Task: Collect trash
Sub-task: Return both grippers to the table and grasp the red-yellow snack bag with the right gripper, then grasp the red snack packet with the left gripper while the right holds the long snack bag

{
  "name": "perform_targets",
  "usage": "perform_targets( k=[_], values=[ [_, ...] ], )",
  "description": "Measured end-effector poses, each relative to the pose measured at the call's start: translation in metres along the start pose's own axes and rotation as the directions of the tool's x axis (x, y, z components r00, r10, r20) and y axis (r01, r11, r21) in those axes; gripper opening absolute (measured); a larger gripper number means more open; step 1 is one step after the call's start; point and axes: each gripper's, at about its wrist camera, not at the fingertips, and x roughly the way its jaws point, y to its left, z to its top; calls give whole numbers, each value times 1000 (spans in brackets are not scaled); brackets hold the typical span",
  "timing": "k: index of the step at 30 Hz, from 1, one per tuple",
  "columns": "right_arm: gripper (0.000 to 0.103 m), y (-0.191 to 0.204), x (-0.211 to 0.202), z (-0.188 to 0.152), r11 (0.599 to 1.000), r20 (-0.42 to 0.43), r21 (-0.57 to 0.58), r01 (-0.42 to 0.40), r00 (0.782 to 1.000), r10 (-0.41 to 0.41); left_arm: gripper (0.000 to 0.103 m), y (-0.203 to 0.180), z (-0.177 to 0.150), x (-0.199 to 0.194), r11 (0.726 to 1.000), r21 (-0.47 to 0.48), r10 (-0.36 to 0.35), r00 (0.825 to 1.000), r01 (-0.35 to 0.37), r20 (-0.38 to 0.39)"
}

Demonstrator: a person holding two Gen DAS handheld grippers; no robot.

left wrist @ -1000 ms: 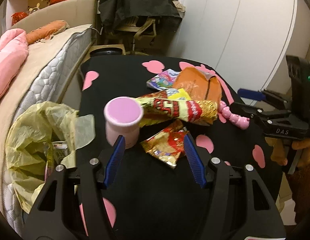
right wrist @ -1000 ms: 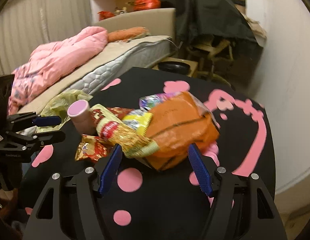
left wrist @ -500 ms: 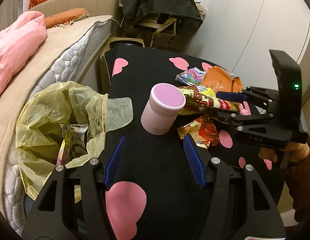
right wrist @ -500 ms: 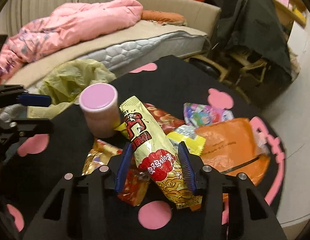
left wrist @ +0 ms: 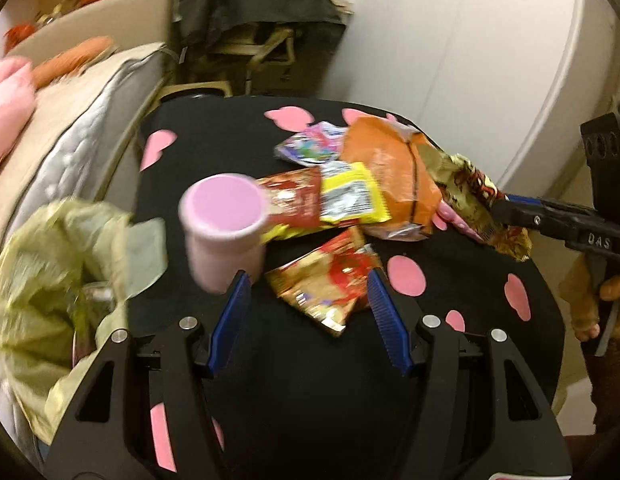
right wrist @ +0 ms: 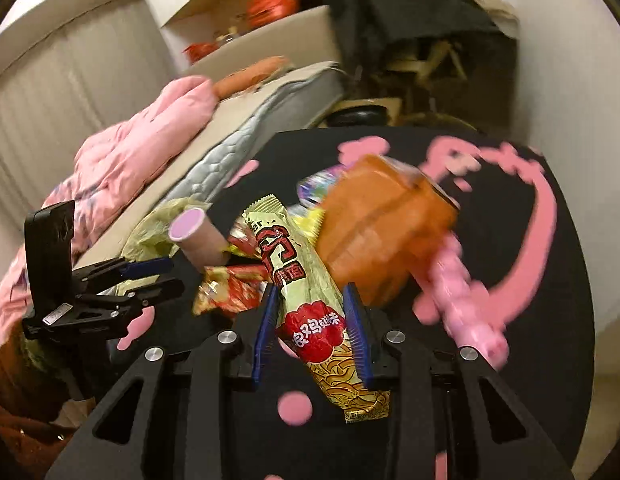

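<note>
Grippers: 2 showing – left gripper [left wrist: 307, 316] & right gripper [right wrist: 312, 330].
Snack wrappers: 6 lying/showing approx – long yellow-gold noodle pack [right wrist: 310, 308], red-gold foil wrapper [left wrist: 328, 280], red pack [left wrist: 293, 200], yellow-silver sachet [left wrist: 350, 196], orange bag [left wrist: 390, 168], multicolour pack [left wrist: 310, 146]. Blur making the count shaky.
Cups: 1 standing, pink cup [left wrist: 223, 228].
Trash bags: 1 hanging open, yellow-green trash bag [left wrist: 41, 280]; contents not countable.
Pink beaded toy: 1 lying, pink toy [right wrist: 466, 300].
Tables: 1 carrying it all, black table w/ pink spots [left wrist: 310, 380].
Hands: 1 showing, person's hand [left wrist: 614, 304].
</note>
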Motion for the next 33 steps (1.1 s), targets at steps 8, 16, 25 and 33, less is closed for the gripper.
perform_targets(
  k=[8,16,25,33],
  values=[
    [32,-22,-5,-48,996,-27,74,45,999,-43,57,-14,-7,27,998,-50,-43,995,39,-85],
    [34,-26,-7,-60,995,-24,83,49,999,-47,57,-35,-10,3,990,37,-134,986,138,-95],
    [35,-14,-4,-64,997,-29,32,67,997,-66,57,-7,7,33,997,-84,-6,996,-1,-88],
    [48,-11,-11,-74,998,-42,-8,65,997,-65,37,-17,7,59,996,-86,-21,992,11,-122]
  ],
)
